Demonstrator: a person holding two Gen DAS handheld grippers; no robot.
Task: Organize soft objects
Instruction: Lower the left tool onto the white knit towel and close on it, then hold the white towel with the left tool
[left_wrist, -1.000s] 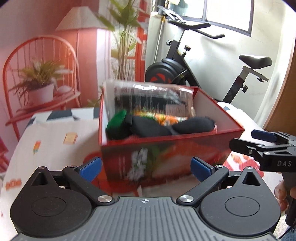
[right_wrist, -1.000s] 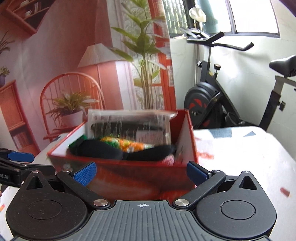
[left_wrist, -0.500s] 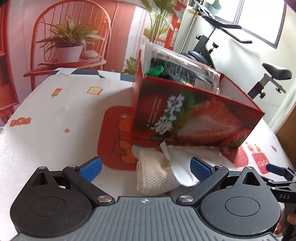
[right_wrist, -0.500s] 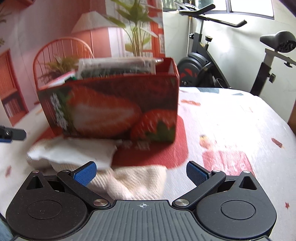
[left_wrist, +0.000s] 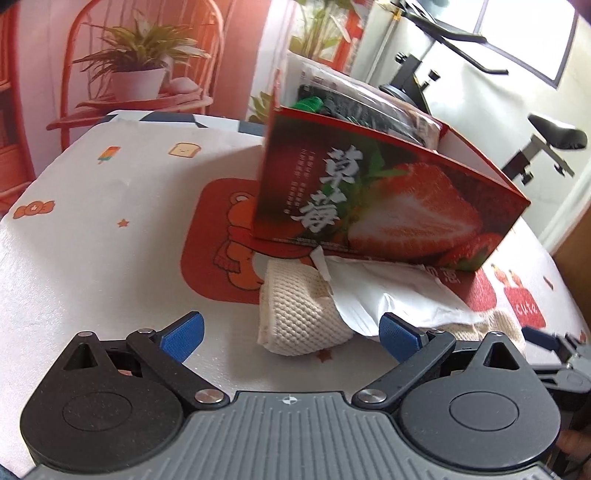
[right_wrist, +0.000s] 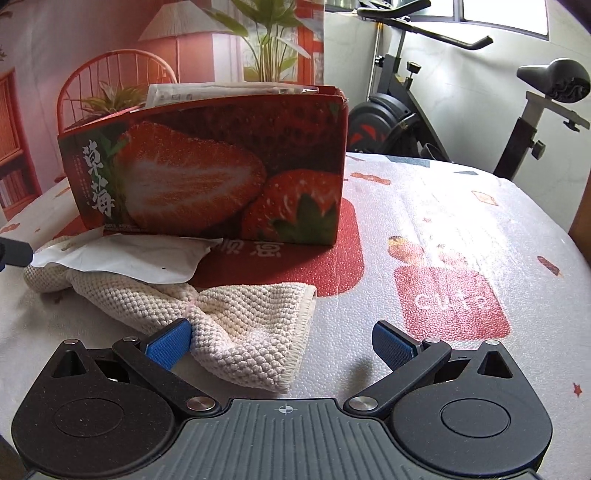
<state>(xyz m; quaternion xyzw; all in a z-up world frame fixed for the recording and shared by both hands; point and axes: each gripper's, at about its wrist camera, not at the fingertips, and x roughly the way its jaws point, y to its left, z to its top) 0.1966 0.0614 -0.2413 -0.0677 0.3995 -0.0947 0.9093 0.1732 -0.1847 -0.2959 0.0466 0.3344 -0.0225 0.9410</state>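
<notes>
Both the left gripper (left_wrist: 291, 334) and the right gripper (right_wrist: 282, 341) are spread wide, grasping nothing. The cream knitted cloth (right_wrist: 236, 325) lies on the bench (right_wrist: 443, 206), in front of the strawberry box (right_wrist: 207, 170). A white packet (right_wrist: 125, 258) lies on the cloth.

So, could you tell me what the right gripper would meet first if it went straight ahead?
Most likely the cream knitted cloth: it already lies between the open right gripper fingers, against the left pad. Behind it stands the strawberry box.
</notes>
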